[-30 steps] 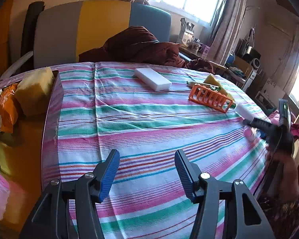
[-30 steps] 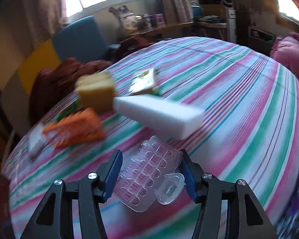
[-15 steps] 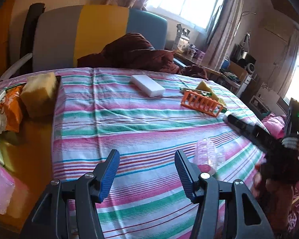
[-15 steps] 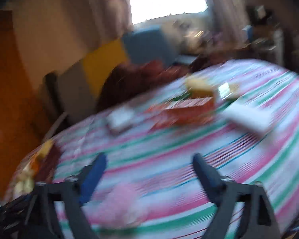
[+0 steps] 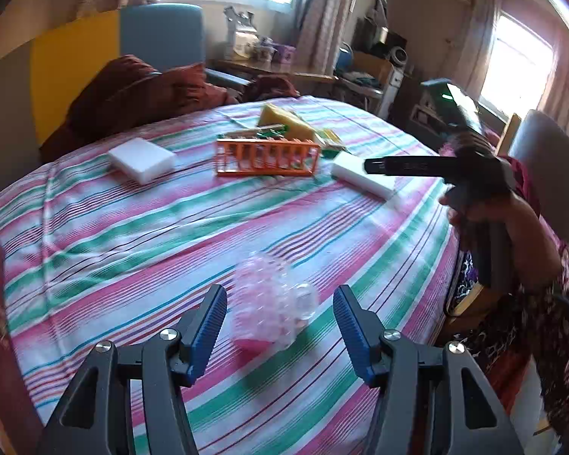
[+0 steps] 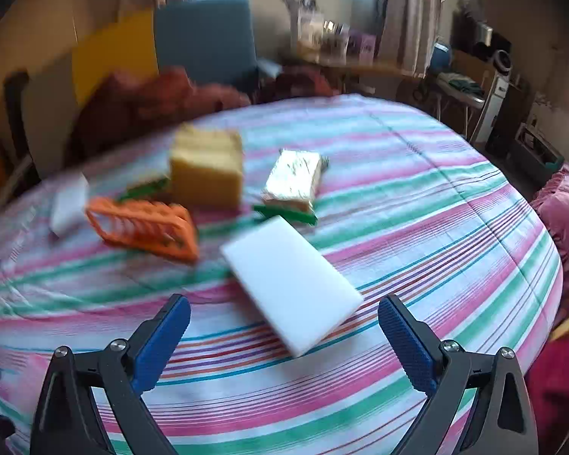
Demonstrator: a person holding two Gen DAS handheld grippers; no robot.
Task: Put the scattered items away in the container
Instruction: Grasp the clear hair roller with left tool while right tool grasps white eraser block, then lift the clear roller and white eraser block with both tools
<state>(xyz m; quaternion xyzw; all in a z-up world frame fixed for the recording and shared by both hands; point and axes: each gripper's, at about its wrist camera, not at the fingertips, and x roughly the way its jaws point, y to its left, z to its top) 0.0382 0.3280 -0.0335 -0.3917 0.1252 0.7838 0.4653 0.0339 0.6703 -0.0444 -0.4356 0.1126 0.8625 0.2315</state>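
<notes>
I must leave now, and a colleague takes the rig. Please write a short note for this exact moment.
Left tool: open, empty, clear plastic piece lying between its fingers.
Right tool: open, empty, over the near white block.
On the striped cloth: orange rack, yellow sponge, foil packet, far white block.
Container: not in view.
Left: move everything listed.

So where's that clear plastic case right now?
In the left wrist view the clear plastic case lies on the striped cloth, between the open fingers of the left tool, nearer than the orange rack.
</notes>
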